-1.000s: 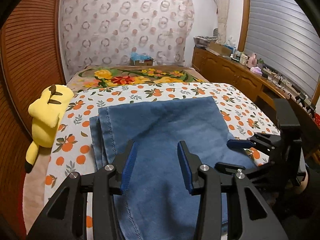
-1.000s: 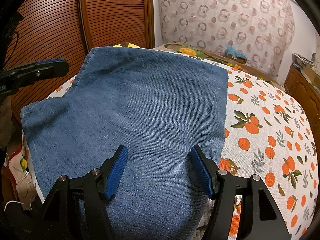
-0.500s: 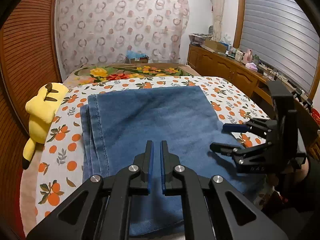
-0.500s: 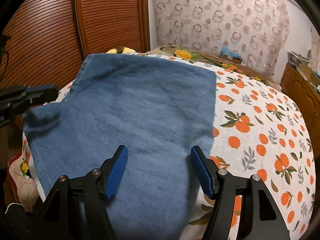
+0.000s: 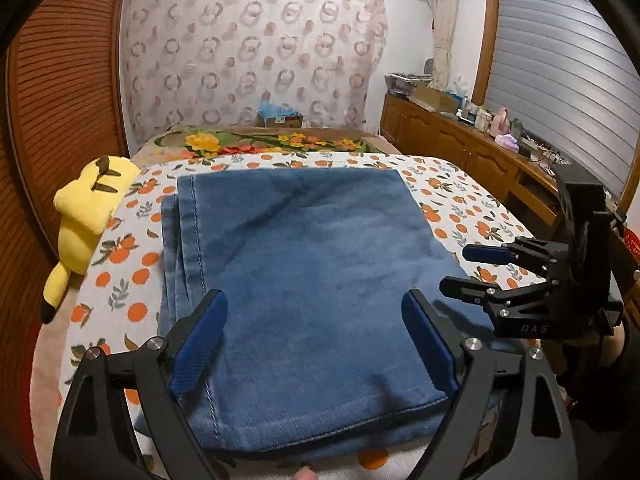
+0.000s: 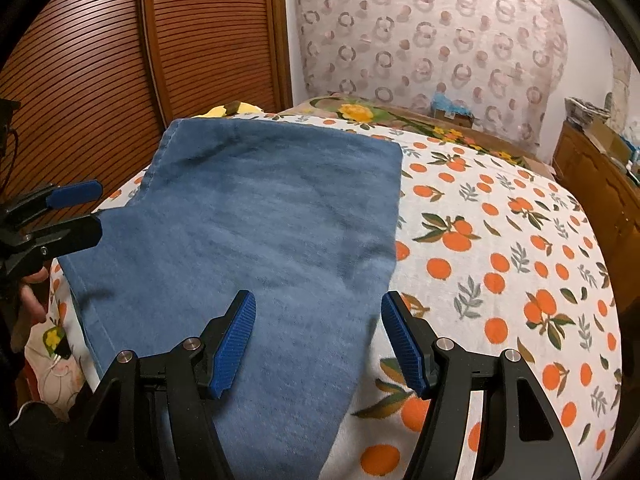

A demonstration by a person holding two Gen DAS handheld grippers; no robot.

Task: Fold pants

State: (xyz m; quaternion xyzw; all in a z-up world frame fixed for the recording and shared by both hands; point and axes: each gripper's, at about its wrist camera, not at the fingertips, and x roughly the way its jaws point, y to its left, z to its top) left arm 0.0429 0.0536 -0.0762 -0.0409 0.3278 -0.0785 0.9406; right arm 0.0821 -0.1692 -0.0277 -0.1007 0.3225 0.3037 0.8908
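Observation:
Blue denim pants [image 5: 304,280] lie folded in a flat rectangle on the bed; in the right wrist view [image 6: 256,232] they fill the left half. My left gripper [image 5: 316,344] is wide open and empty, above the near edge of the pants. My right gripper [image 6: 318,344] is open and empty above the pants' near right corner. The right gripper also shows in the left wrist view [image 5: 472,272], open, at the pants' right edge. The left gripper shows in the right wrist view [image 6: 86,212] at the pants' left edge.
The bed has an orange-print sheet [image 5: 452,208] and a floral blanket [image 5: 256,142] at the far end. A yellow plush toy [image 5: 86,216] lies at the bed's left side. A slatted wooden wardrobe [image 6: 120,60] stands left, a cluttered wooden sideboard [image 5: 460,140] right.
My left gripper shut about half a second ago and has now opened wide, and pulled back toward the near edge. The right gripper stayed open and drew back slightly.

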